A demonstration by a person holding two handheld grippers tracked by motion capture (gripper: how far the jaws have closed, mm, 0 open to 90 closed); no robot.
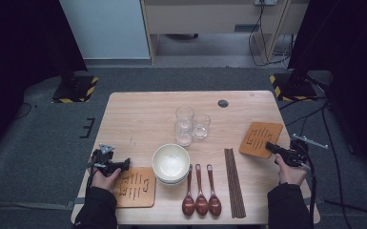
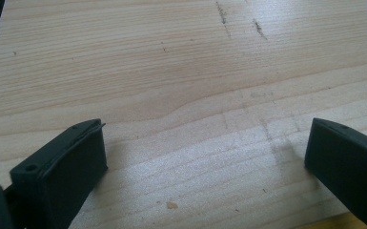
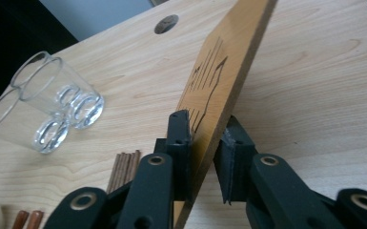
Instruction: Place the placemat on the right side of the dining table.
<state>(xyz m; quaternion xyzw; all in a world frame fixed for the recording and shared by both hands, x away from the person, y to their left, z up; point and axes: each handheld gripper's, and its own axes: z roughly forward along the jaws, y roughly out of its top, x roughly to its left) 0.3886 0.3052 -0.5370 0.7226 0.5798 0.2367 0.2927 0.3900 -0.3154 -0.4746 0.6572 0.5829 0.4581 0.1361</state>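
Right gripper loosely brackets the right coaster edge, left gripper wide (empty); table setting unfinished.

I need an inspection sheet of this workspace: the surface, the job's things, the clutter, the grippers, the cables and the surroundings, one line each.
Surface: wooden table, a few dark scuffs, a round hole near the far edge.
Job's things: right coaster between the right gripper's jaws, lying at the table's right side; left coaster flat at the near left.
Clutter: three glasses, stacked bowls, three spoons, chopsticks.
Grippers: left gripper open over bare wood; right gripper with a visible gap at one pad, so not clamping the coaster.
Cables: black leads on the floor at right.
Surroundings: grey carpet, two striped stand bases, wooden furniture behind.
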